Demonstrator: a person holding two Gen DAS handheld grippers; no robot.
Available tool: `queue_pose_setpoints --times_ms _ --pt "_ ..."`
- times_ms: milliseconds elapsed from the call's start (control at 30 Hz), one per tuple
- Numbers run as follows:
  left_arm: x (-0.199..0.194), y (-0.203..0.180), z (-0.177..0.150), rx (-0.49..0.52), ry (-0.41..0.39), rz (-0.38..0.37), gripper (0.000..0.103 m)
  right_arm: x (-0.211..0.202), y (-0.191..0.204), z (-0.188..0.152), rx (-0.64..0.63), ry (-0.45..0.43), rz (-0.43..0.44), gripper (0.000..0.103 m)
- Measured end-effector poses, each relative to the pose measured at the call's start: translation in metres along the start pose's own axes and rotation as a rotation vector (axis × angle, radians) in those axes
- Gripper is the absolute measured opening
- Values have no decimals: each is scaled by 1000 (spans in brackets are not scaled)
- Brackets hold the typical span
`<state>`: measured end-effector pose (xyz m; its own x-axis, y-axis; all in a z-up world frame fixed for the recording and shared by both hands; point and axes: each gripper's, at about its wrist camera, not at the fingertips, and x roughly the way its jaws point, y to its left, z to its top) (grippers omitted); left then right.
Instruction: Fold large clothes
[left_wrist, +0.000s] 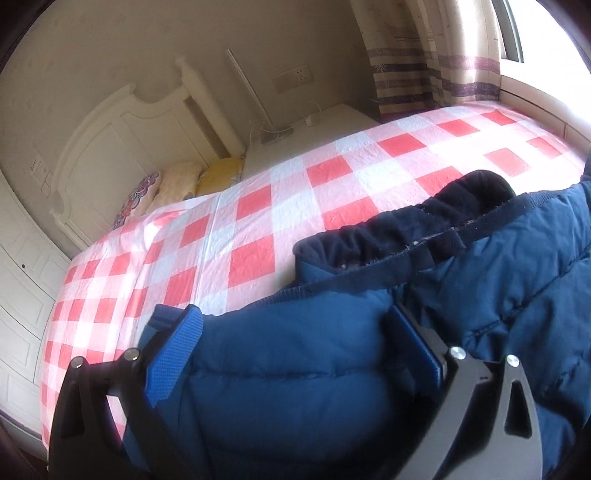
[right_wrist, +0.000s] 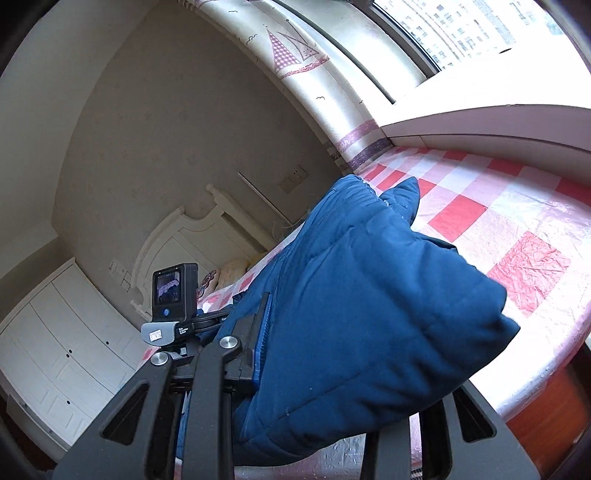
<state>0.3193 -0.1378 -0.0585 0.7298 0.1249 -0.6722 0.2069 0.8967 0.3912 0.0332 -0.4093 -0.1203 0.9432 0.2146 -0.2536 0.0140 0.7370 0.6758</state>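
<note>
A puffy blue jacket (left_wrist: 369, 369) with a dark fleece-lined collar (left_wrist: 399, 229) lies partly on the red-and-white checked bed cover (left_wrist: 258, 206). In the left wrist view my left gripper (left_wrist: 295, 343) is shut on a thick fold of it, and the padding bulges between the blue pads (left_wrist: 173, 354). In the right wrist view my right gripper (right_wrist: 332, 350) is shut on another bulky part of the jacket (right_wrist: 369, 302), held up off the bed cover (right_wrist: 517, 236). Its right finger is hidden under the fabric. The left gripper's camera (right_wrist: 173, 291) shows beside the jacket.
A white headboard (left_wrist: 110, 147) and several pillows (left_wrist: 177, 184) stand at the bed's far end. A nightstand (left_wrist: 314, 129) with a lamp is beside it. Striped curtains (left_wrist: 424, 66) and a window sill (right_wrist: 480, 125) border the bed. White wardrobe doors (right_wrist: 62, 350) stand at left.
</note>
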Motion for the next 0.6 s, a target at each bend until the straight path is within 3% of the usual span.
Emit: queue_pose_setpoints --times_ms 100,167,267,300,333,367,467,600 --pt "-54 31 -25 -34 -77 -2 98 -2 8 0 -47 -14 -14 33" --pt "-74 36 -49 -2 -75 7 98 0 13 -2 -75 -24 -26 33" --pt "-78 20 -86 72 -49 -66 97 2 25 1 -119 -34 -42 33" --pt "-80 10 -97 91 -73 -82 94 2 31 1 -144 -39 -49 33" --pt "-83 4 -105 102 -111 -51 93 3 38 1 -177 -42 -56 33" --pt "-85 3 -107 102 -121 -37 93 3 46 1 -213 -44 -64 33" --pt "-92 20 -100 -3 -111 -110 93 2 65 -1 -298 -52 -85 33" --pt "-97 25 -82 -46 -157 -88 94 3 82 -2 -371 -53 -119 33"
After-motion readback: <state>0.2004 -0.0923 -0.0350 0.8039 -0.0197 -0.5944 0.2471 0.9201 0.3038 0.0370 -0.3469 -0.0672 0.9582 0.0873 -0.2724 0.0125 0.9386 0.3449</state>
